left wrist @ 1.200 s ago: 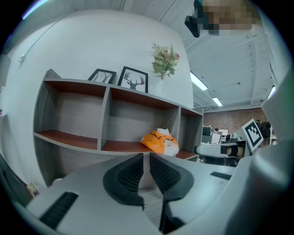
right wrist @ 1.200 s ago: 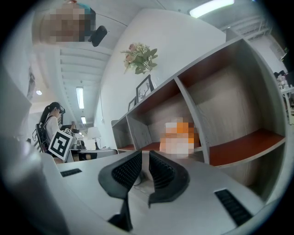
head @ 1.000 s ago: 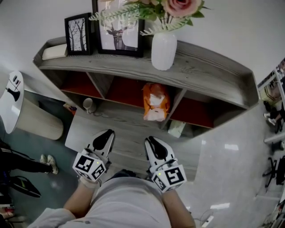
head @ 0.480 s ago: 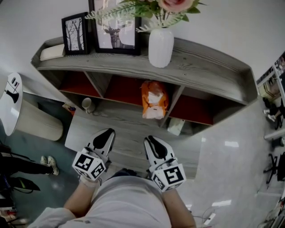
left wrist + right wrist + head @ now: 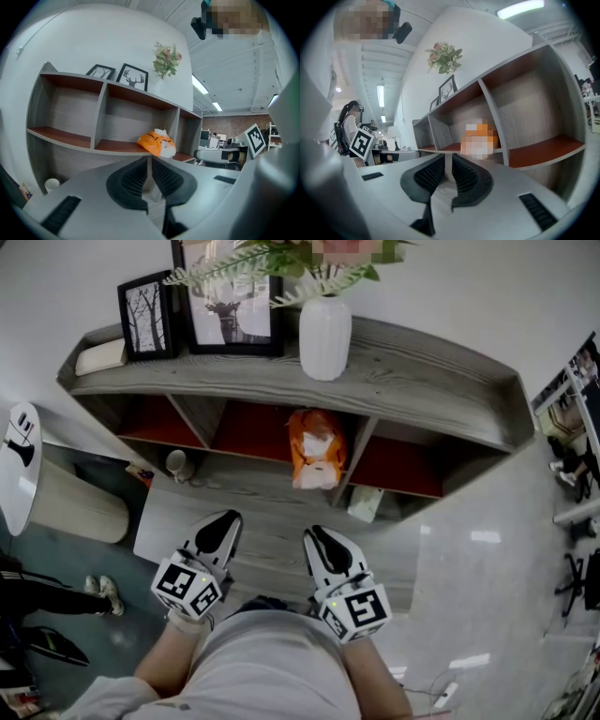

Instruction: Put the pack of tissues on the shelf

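While the tissue pack [image 5: 314,448] stays put on the shelf [image 5: 422,371], left gripper [image 5: 225,519] and right gripper [image 5: 315,536] hover empty, jaws pressed together, so it looks done.

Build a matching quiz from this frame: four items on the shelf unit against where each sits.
Items:
1. orange-and-white plastic tissue pack
2. white ceramic vase
3. small white cup
4. black-framed tree picture

Places:
A. lower ledge, left side
B. top board, left, against the wall
C. middle compartment
D. top board, centre

Pairs: 1-C, 2-D, 3-A, 4-B
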`<state>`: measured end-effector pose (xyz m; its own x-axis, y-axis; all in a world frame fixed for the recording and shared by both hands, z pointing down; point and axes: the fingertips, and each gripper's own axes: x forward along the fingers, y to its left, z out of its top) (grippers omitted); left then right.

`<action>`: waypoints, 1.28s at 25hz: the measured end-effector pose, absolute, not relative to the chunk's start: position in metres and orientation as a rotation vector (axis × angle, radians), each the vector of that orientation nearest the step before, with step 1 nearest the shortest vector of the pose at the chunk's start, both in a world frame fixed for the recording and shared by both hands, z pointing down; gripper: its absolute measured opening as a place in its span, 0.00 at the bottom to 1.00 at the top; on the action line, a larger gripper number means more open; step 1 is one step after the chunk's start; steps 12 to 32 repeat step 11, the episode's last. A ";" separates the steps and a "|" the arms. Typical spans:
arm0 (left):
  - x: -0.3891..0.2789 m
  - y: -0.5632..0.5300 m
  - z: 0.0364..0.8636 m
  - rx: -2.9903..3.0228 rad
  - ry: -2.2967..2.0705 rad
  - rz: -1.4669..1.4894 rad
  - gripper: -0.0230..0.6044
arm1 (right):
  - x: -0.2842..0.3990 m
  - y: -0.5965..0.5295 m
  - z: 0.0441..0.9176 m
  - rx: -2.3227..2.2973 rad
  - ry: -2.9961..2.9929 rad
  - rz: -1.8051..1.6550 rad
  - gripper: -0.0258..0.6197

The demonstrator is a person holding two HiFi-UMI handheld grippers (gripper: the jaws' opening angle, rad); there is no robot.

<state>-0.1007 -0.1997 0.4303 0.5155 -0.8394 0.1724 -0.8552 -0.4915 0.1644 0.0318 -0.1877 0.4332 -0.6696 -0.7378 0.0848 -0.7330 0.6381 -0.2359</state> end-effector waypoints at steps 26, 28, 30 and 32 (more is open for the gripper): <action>-0.097 -0.204 0.429 2.543 -1.407 0.106 0.10 | 0.039 -0.190 0.433 -1.308 2.800 -0.392 0.13; -0.097 -0.204 0.429 2.543 -1.407 0.106 0.10 | 0.039 -0.190 0.433 -1.308 2.800 -0.392 0.13; -0.097 -0.204 0.429 2.543 -1.407 0.106 0.10 | 0.039 -0.190 0.433 -1.308 2.800 -0.392 0.13; -0.097 -0.204 0.429 2.543 -1.407 0.106 0.10 | 0.039 -0.190 0.433 -1.308 2.800 -0.392 0.13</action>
